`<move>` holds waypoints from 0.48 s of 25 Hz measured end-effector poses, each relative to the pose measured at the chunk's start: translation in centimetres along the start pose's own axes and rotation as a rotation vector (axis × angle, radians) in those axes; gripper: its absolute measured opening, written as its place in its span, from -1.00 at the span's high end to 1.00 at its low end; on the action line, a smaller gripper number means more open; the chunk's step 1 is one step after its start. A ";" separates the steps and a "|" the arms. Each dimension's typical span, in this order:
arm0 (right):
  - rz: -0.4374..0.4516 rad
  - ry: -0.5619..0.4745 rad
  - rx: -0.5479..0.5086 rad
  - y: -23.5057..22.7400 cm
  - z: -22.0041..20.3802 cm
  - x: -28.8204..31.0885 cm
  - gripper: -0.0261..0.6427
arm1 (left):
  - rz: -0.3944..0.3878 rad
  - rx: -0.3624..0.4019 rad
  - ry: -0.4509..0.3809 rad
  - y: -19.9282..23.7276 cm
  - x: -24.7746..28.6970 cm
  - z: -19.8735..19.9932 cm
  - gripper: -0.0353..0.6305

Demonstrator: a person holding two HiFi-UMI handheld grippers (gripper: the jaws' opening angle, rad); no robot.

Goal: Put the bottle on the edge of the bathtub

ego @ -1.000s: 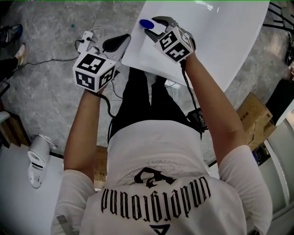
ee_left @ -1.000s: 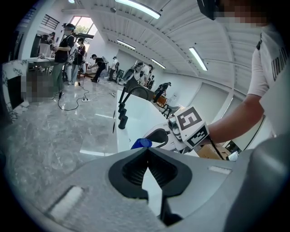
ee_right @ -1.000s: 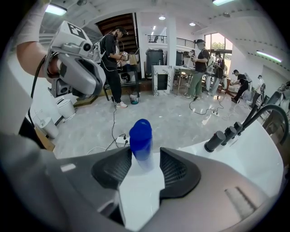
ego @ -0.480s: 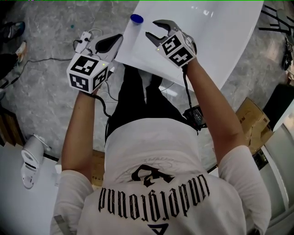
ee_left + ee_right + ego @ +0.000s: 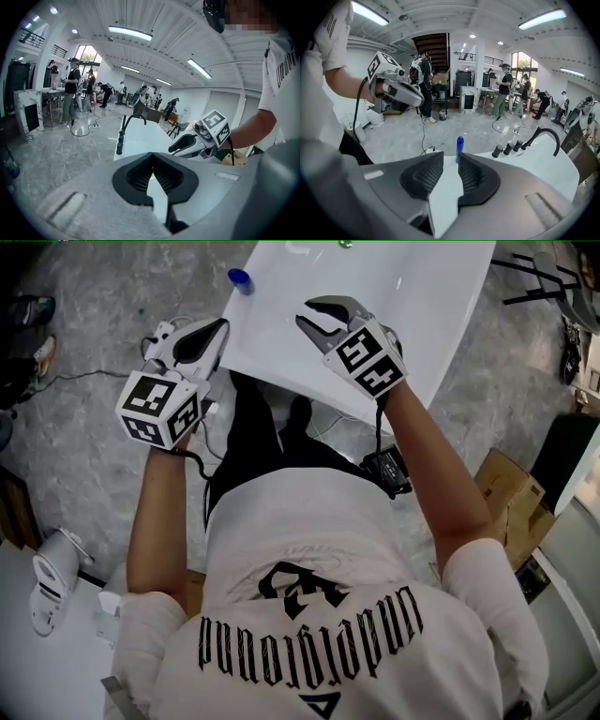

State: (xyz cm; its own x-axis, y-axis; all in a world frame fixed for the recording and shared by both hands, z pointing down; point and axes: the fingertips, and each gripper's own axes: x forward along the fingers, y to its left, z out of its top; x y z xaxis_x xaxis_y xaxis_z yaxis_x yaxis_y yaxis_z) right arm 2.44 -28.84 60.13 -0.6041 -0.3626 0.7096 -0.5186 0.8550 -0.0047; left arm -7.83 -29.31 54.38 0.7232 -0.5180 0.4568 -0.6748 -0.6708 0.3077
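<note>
Right claw retreated, closing empty; bottle beyond, on bathtub edge.

The person wore a white short-sleeved T-shirt with a line of black gothic lettering across the back and a black emblem next to it. The sleeve was white too and carried black print. The trousers were black. A black cable ran along the right forearm to a small black box at the waist. A second black cable curled beside the left forearm. A black device sat on the head.
</note>
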 end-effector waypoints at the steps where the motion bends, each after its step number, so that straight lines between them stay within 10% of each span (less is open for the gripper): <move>1: -0.003 -0.011 -0.007 0.4 0.5 -1.5 0.64 | 0.001 0.008 -0.016 -1.0 -0.5 0.7 0.88; 12: -0.031 -0.186 -0.027 4.3 6.6 -15.7 0.83 | 0.021 0.087 -0.209 -11.7 -9.5 8.9 0.88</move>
State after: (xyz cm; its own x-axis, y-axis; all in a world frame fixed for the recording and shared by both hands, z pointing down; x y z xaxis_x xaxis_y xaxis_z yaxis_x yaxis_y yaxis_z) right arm 5.70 -21.88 44.36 -0.6908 -0.4494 0.5664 -0.5239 0.8510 0.0362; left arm -5.51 -21.23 39.03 0.7297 -0.6253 0.2767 -0.6817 -0.6970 0.2224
